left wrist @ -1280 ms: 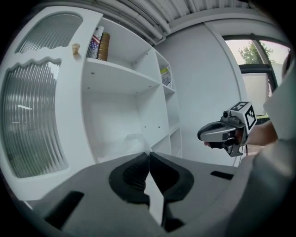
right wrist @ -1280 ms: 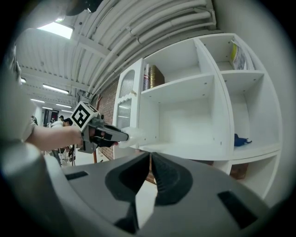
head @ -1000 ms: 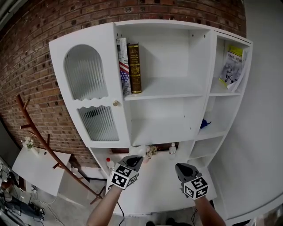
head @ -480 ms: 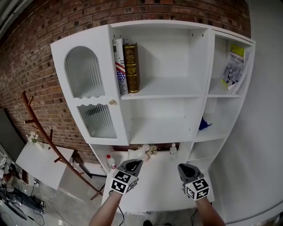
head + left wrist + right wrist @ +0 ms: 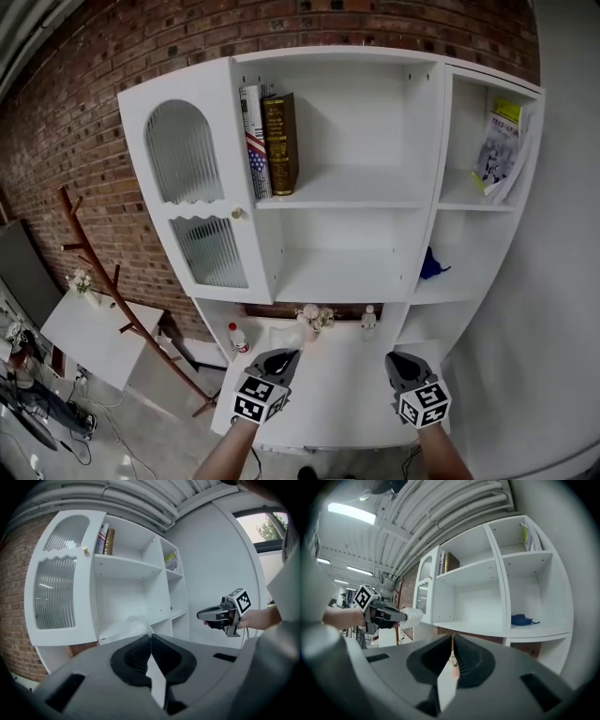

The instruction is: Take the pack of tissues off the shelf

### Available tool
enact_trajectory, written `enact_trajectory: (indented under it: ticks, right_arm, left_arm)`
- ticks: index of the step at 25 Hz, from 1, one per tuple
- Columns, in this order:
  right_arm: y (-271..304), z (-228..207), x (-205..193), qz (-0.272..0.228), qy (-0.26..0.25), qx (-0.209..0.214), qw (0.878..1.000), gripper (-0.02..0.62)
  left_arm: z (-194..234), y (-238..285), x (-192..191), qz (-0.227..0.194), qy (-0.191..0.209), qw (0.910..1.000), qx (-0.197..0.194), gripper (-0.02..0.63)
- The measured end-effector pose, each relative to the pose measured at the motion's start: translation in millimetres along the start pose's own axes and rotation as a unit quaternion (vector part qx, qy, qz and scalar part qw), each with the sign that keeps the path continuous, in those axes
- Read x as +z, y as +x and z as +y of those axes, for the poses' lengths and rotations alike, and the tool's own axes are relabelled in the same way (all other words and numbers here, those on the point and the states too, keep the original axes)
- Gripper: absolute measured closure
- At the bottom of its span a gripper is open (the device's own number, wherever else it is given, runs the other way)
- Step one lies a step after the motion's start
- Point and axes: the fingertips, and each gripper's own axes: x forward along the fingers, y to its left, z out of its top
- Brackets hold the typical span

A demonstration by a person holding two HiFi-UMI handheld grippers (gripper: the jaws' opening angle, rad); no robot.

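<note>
The pack of tissues (image 5: 412,616) is a small pale, plastic-wrapped bundle held at the tip of my left gripper (image 5: 404,616), off the shelves. In the head view the pack (image 5: 287,337) sits just ahead of the left gripper (image 5: 286,355), over the white desk ledge (image 5: 337,394). From the left gripper view its crinkled wrap (image 5: 133,623) shows right beyond the shut jaws of the left gripper (image 5: 150,636). My right gripper (image 5: 395,359) hovers level beside it, jaws together with nothing in them; the right gripper (image 5: 452,637) faces the shelf unit.
The white shelf unit (image 5: 347,192) holds books (image 5: 270,141), a magazine (image 5: 497,141) and a blue object (image 5: 431,265). Flowers (image 5: 314,317) and small bottles (image 5: 368,317) stand at the ledge's back. A wooden coat rack (image 5: 103,300) and a white table (image 5: 94,337) stand to the left.
Both grippers have drawn back from the shelf unit, lower in the head view, and the pack has come along in the left one. The jaws have stayed as they were.
</note>
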Motion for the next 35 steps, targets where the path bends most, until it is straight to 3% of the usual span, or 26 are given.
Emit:
enact_trajectory:
  ticks: [16,35]
  right_arm:
    - [-12,-16,-6,-0.003,0.006,0.002,1.000,0.563]
    - [-8,-14,0,-0.006,-0.007,0.007,1.000,0.565]
  left_arm:
    - [-4,-17,-18,-0.015,-0.033,0.9989,0.029,0.581]
    - [-3,-10,-17,-0.015,-0.033,0.9992,0.017,0.581]
